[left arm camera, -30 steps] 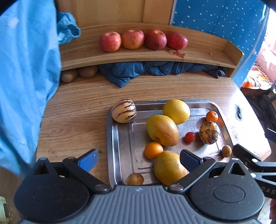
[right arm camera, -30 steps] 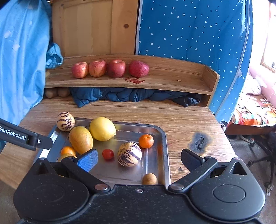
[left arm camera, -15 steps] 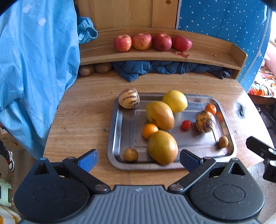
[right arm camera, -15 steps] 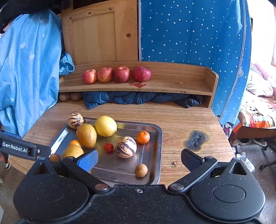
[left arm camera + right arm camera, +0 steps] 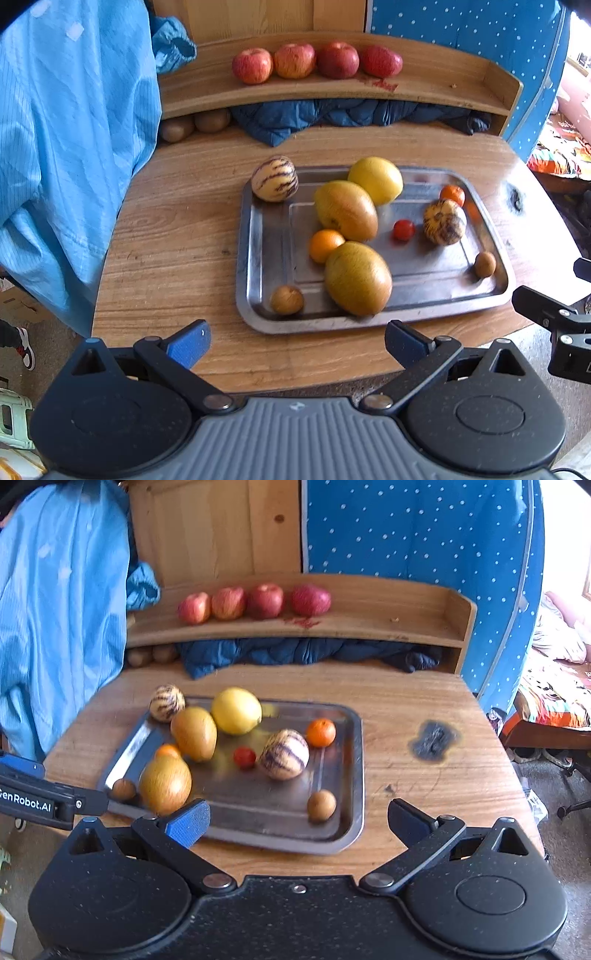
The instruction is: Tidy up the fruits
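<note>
On the metal tray (image 5: pixel 258 258) sit two big mangoes (image 5: pixel 357 277), one yellow lemon (image 5: pixel 376 180), two little oranges (image 5: pixel 325 244), one red tomato (image 5: pixel 403 229), two brown kiwis (image 5: pixel 287 299) and one stripy melon (image 5: pixel 444 222). A second stripy melon (image 5: pixel 274 178) rests on the tray's far corner. Four red apples (image 5: pixel 316 61) line the wooden shelf (image 5: pixel 443 85) behind. The tray lies on a brown desk (image 5: pixel 177 236). The left hand-held gripper (image 5: pixel 295 341) and right hand-held gripper (image 5: pixel 297 821) are both spread wide, holding nothing. Blue cloth (image 5: pixel 66 129) hangs left.
</note>
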Demonstrator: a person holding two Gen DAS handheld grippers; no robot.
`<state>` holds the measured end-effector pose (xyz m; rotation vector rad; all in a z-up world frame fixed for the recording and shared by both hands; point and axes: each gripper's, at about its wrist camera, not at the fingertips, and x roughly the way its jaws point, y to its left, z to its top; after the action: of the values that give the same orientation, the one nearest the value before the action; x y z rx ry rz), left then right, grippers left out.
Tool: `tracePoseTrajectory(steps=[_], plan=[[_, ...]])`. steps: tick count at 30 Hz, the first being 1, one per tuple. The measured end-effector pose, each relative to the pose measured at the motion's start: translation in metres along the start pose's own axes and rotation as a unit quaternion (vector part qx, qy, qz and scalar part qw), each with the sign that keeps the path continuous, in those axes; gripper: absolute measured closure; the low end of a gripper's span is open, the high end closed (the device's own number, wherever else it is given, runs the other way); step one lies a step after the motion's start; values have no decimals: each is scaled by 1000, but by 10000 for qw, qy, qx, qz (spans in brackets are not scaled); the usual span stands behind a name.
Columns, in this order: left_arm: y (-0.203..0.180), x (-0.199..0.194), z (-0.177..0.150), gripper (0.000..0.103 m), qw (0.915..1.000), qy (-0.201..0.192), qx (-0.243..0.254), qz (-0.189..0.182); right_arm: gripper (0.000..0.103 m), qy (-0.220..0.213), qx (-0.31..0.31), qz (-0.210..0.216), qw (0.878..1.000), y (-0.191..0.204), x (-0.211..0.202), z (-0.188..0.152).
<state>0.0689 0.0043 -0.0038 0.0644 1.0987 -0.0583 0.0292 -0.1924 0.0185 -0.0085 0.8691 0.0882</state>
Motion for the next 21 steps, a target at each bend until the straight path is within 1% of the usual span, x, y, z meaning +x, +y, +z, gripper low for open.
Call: tracePoseTrajectory(steps=[4, 9, 16, 21], plan=[[6, 7, -8, 1, 9999, 141, -18, -39, 1, 159, 7, -18, 9999, 4, 4, -6], [6, 10, -14, 1, 9997, 233, 85, -51, 1, 278, 76, -1, 9996, 7, 7, -9], [6, 10, -18, 1, 9995, 264, 173, -72, 1, 451, 82, 44, 9989, 11, 11, -12], [7, 8, -19, 1, 9995, 236, 174, -103, 1, 475, 111, 41, 9988, 11, 10, -13]])
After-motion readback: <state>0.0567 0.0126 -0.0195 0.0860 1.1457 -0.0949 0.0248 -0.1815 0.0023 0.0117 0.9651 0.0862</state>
